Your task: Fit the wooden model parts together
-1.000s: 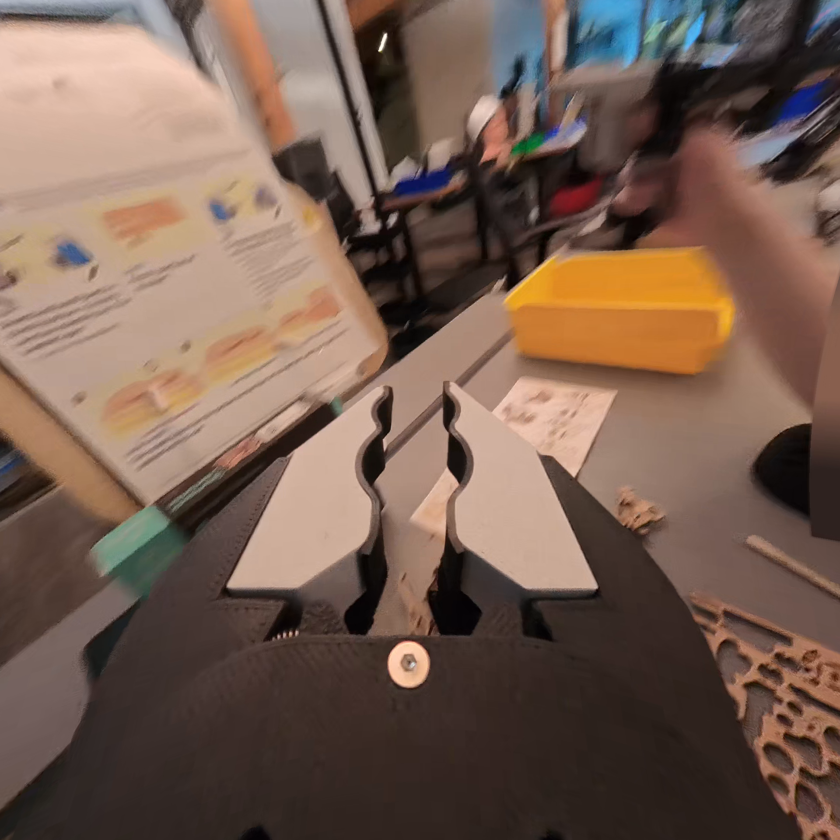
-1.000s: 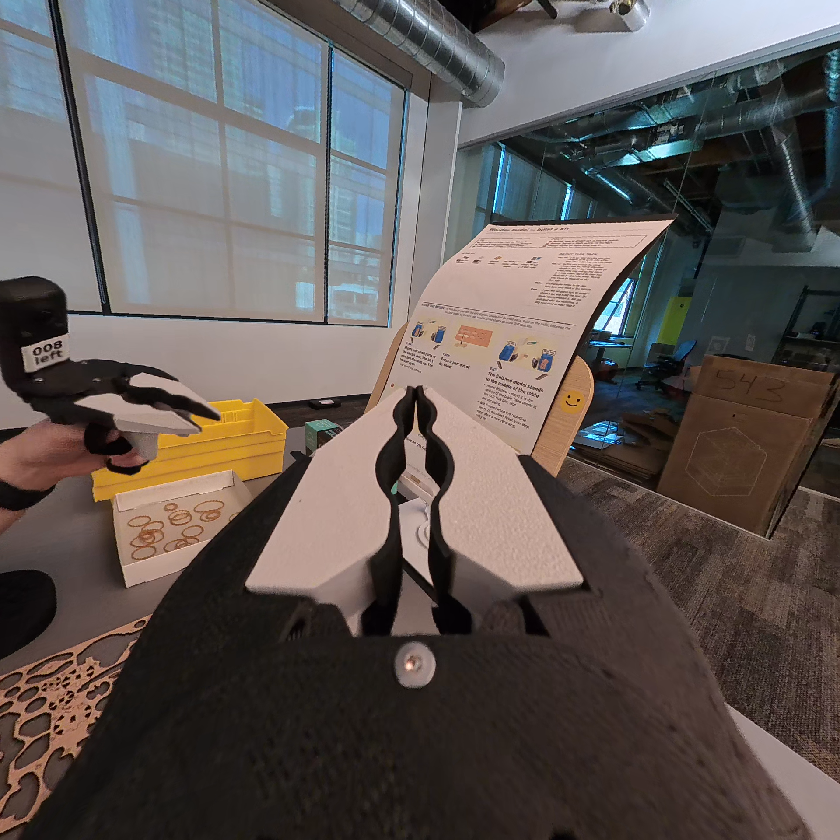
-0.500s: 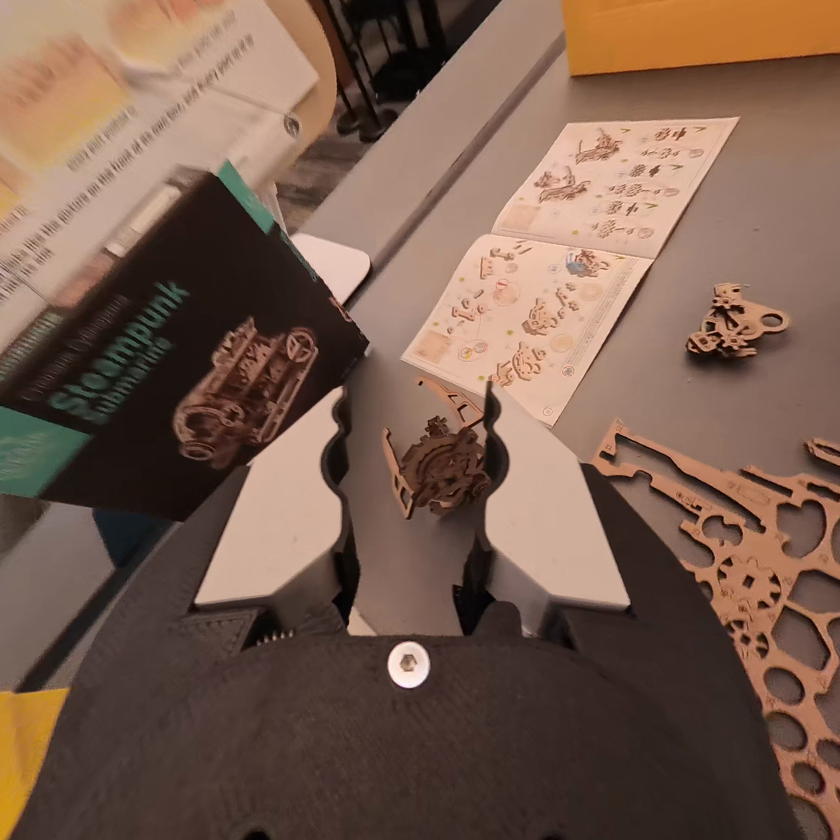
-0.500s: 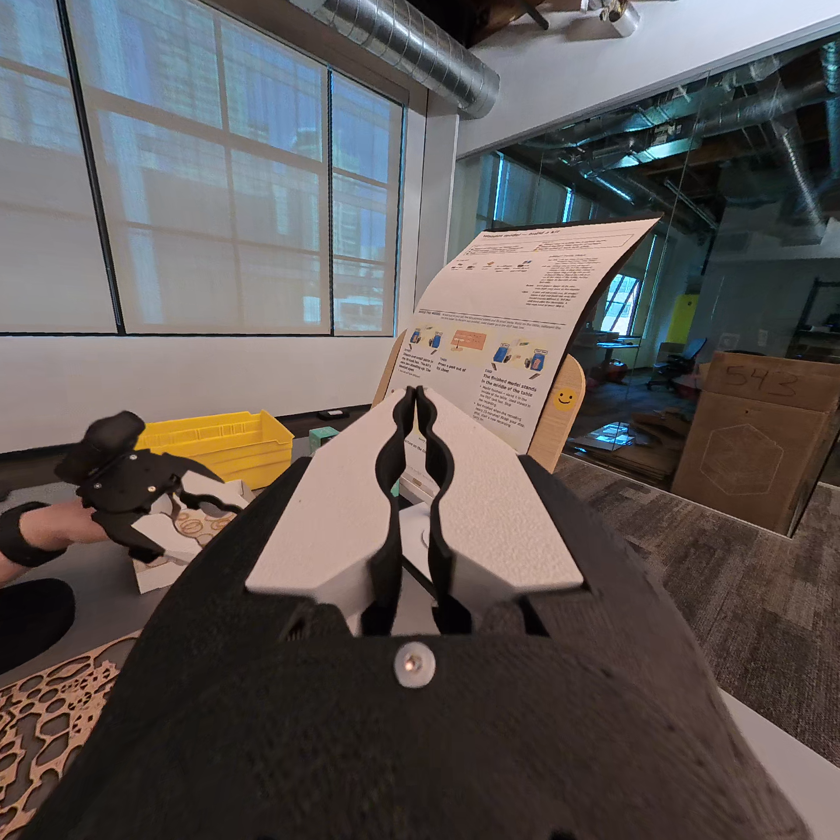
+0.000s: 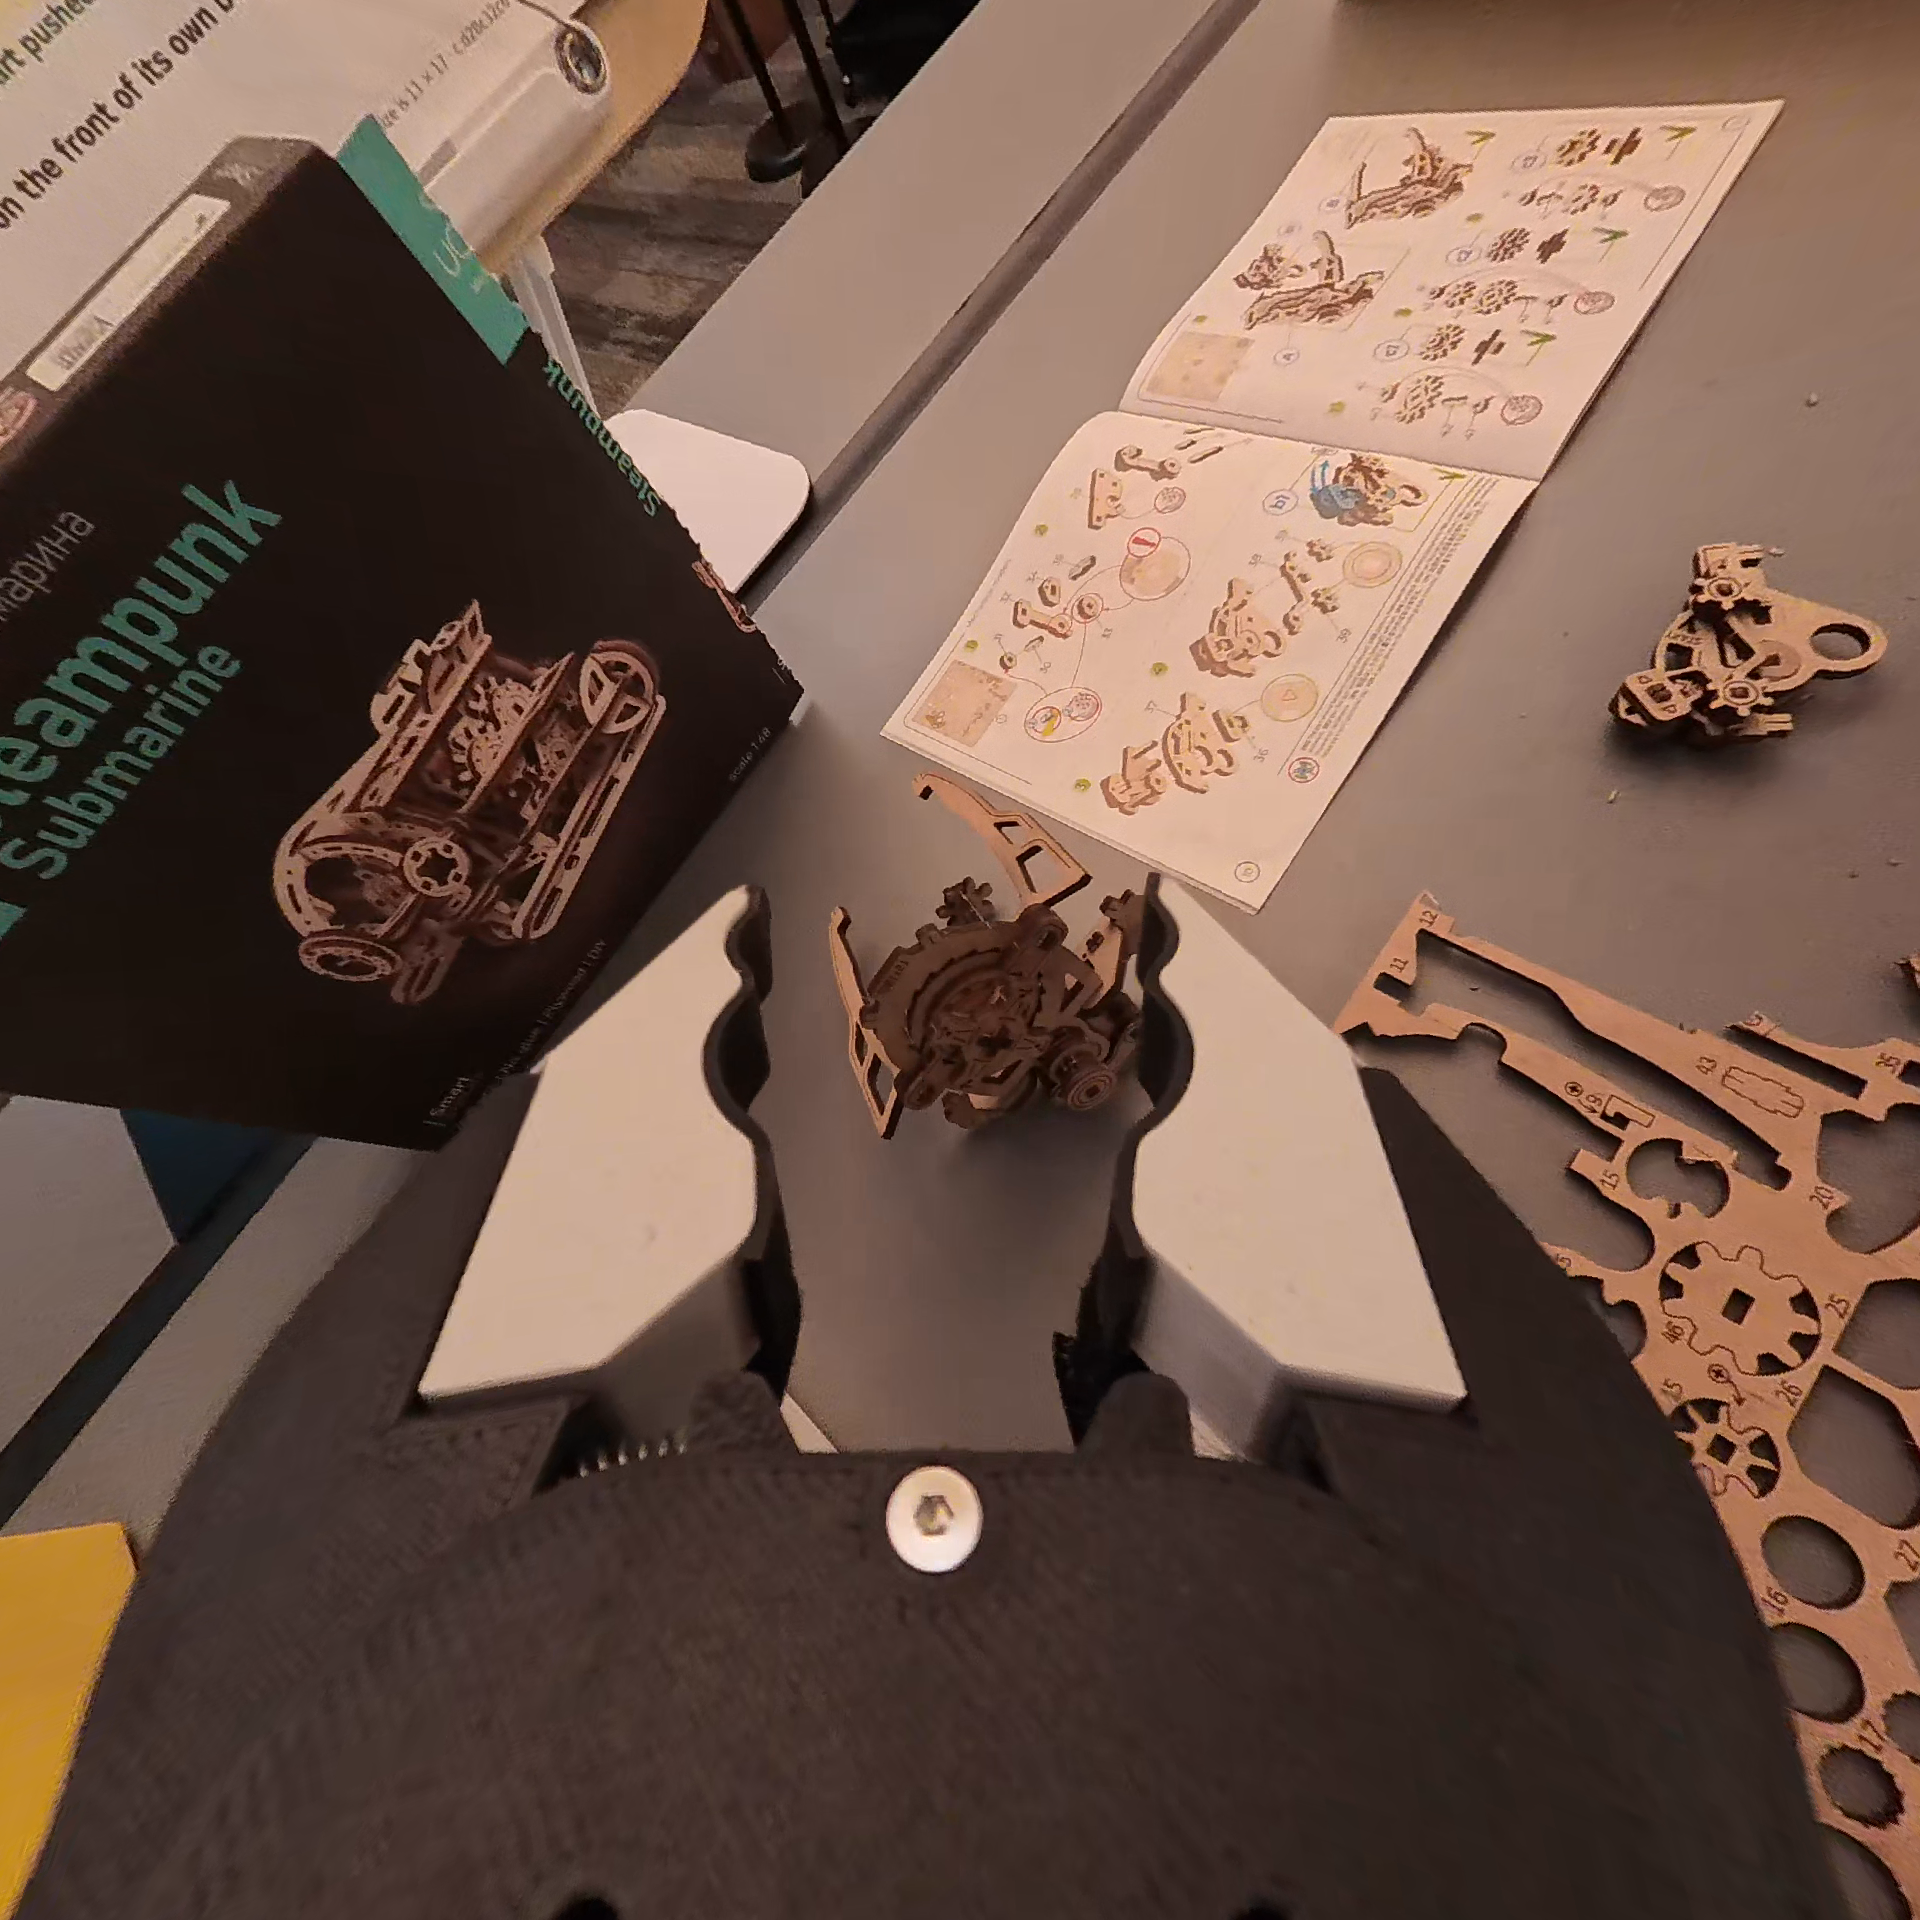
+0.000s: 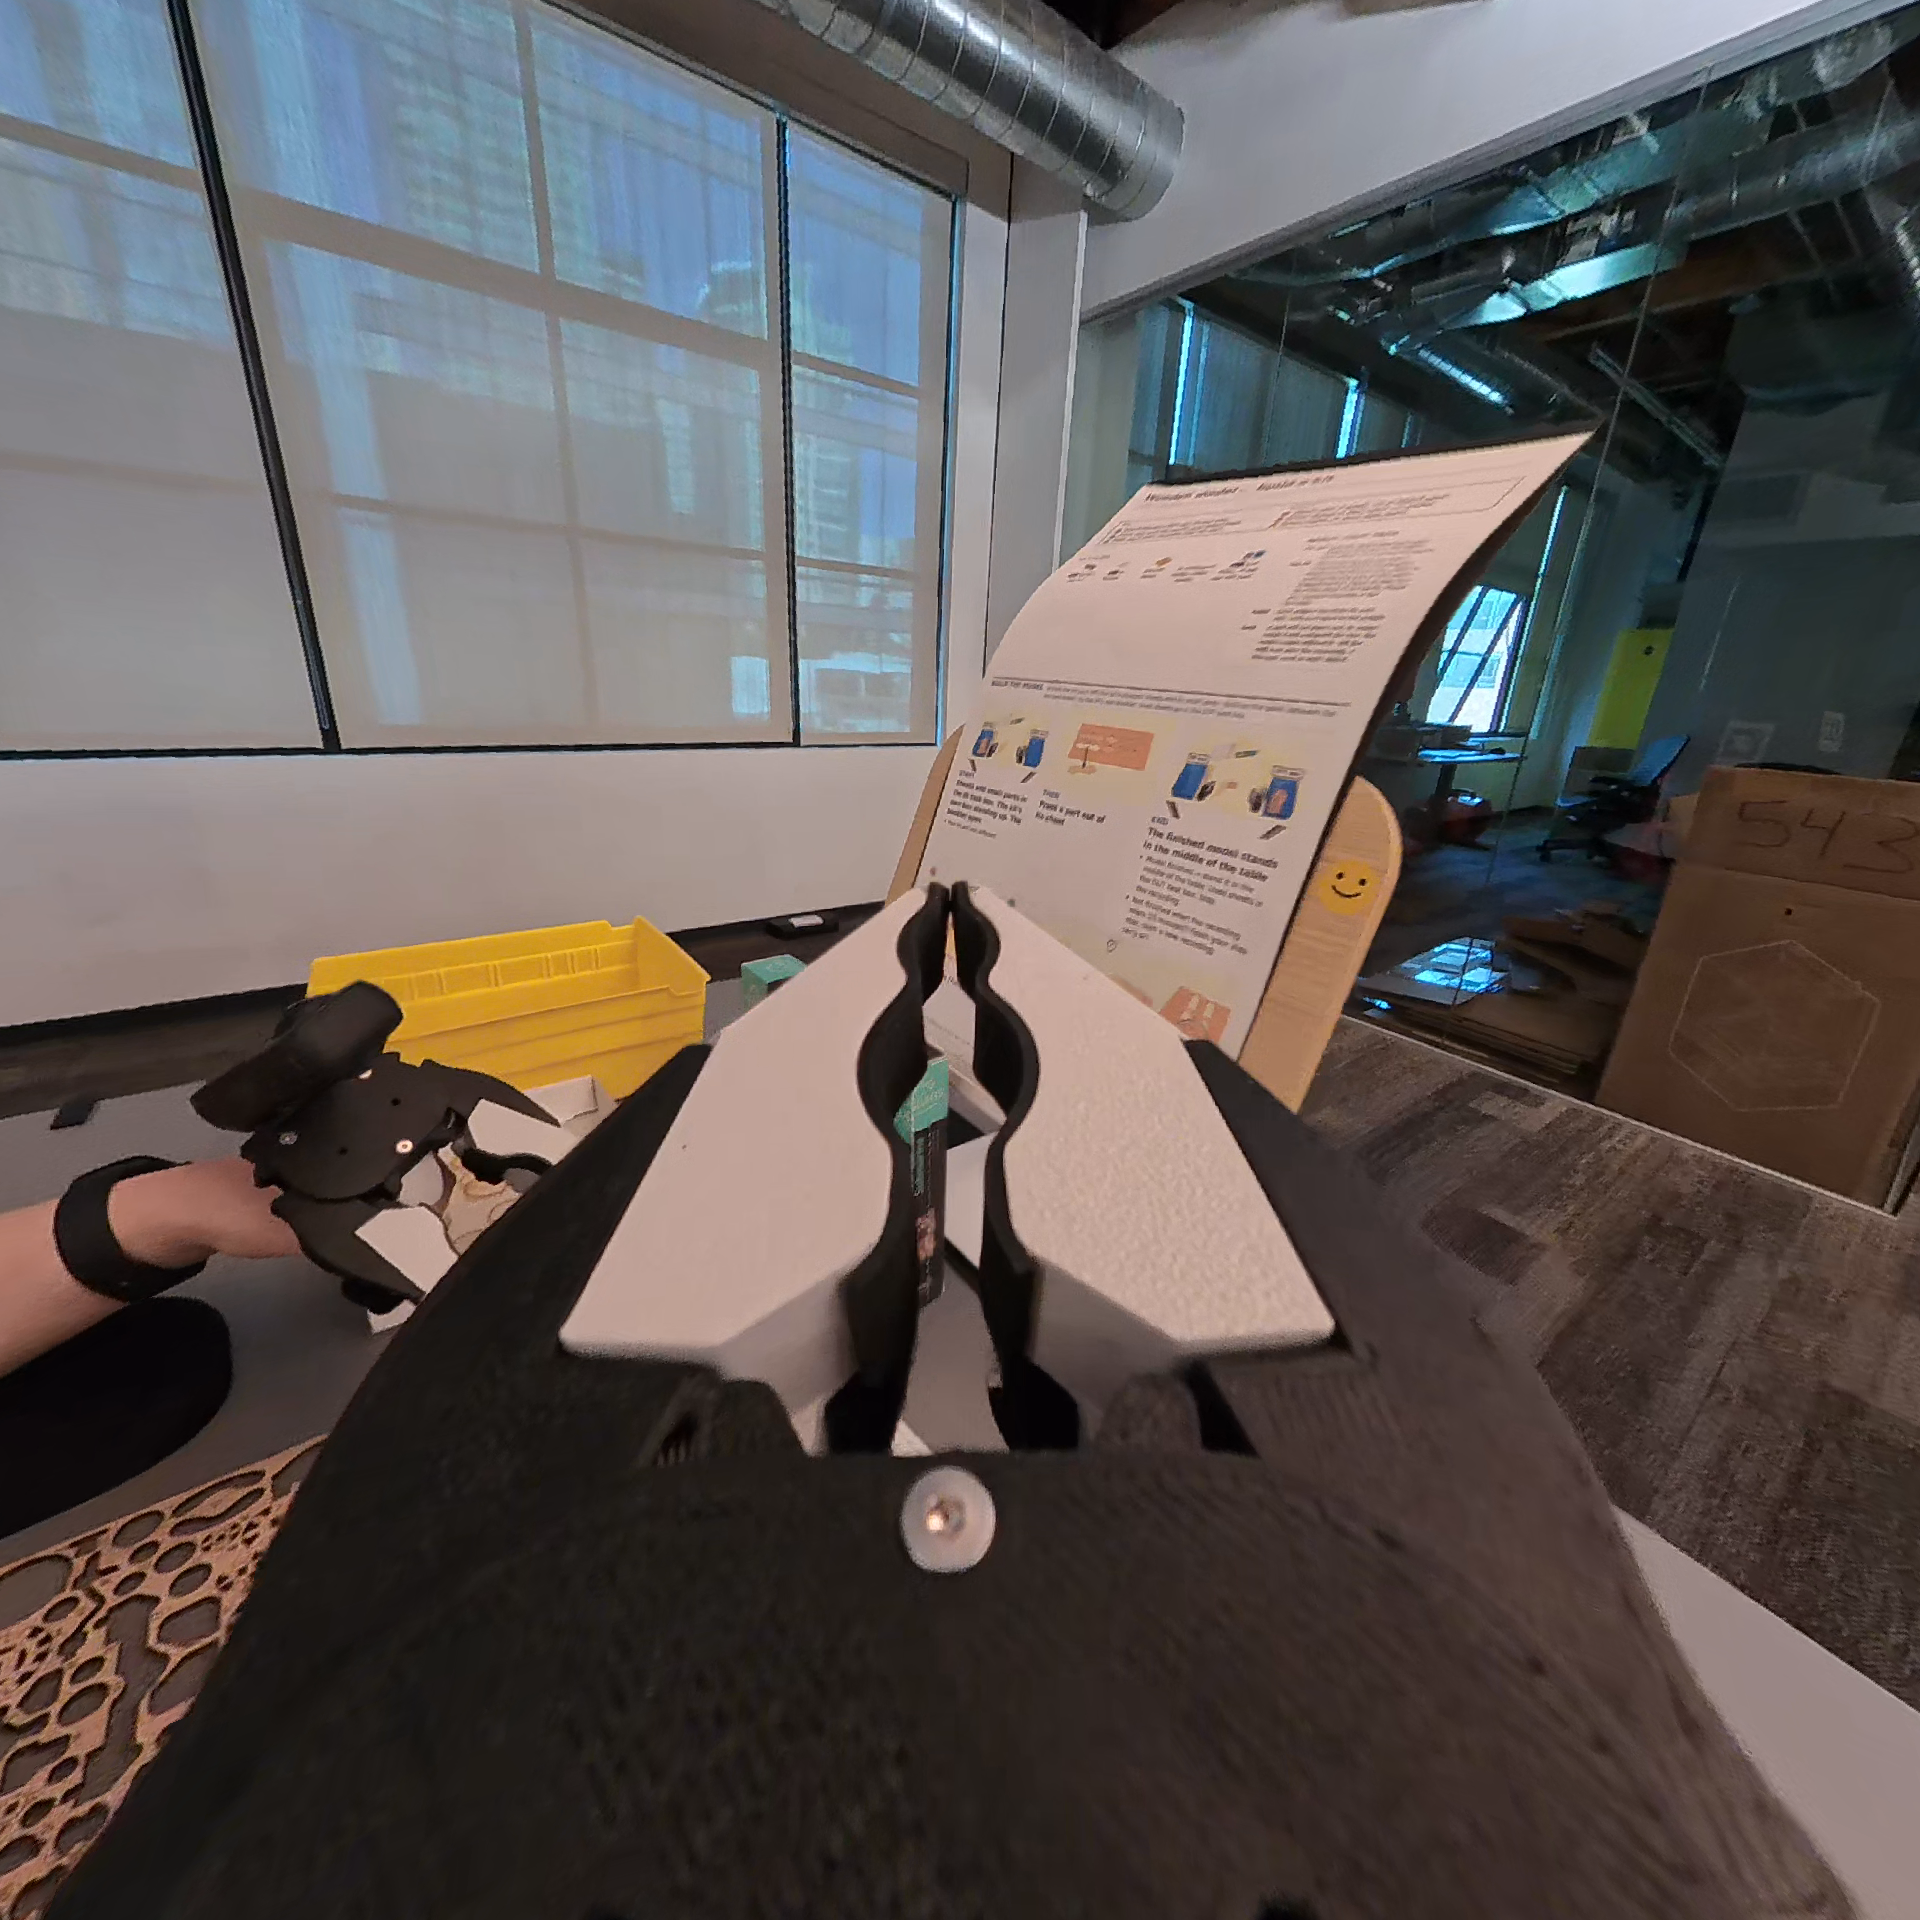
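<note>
A small wooden gear sub-assembly stands on the grey table. My left gripper is open and tilted down over it, with the assembly between the fingertips, close against the right finger. A second small wooden assembly lies at the far right. A laser-cut wooden parts sheet lies to the right and also shows in the right wrist view. My right gripper is shut and empty, held up off the table. The left gripper shows there at far left.
An open instruction booklet lies beyond the assembly. The dark kit box stands upright at left. A yellow bin and a white box sit at the back left. An instruction board stands ahead at the table edge. Spacing between my two grippers at the tips: around 35 cm.
My left gripper has swung down from mid-air to the table, opened wider and come to straddle the gear sub-assembly. My right gripper has stayed shut and nearly still.
</note>
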`<action>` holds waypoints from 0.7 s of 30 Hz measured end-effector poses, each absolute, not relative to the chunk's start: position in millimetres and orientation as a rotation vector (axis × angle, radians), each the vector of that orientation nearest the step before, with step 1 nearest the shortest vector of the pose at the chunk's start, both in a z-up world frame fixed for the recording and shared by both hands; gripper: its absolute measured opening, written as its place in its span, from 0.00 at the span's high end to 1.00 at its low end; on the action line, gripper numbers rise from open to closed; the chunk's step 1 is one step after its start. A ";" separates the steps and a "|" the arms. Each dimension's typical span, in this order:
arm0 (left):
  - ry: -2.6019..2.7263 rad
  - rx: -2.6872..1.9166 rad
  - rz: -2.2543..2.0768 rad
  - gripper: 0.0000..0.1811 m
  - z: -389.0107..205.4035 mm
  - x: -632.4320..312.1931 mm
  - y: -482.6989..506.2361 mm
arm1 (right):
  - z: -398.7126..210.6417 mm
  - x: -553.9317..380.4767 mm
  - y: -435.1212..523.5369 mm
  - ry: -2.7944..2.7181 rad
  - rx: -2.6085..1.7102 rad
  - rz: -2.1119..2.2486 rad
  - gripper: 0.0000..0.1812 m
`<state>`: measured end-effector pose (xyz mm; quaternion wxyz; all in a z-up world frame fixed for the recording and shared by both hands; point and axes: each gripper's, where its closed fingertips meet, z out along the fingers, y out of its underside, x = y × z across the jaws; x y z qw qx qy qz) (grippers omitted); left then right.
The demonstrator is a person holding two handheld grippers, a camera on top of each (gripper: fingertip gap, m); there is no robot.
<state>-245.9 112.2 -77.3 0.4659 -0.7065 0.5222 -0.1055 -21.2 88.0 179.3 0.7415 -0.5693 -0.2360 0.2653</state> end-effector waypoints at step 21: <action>1.229 -2.003 -0.219 0.64 -109.3 -268.5 124.5 | 177.4 -18.4 90.7 -0.507 -1.242 0.601 1.00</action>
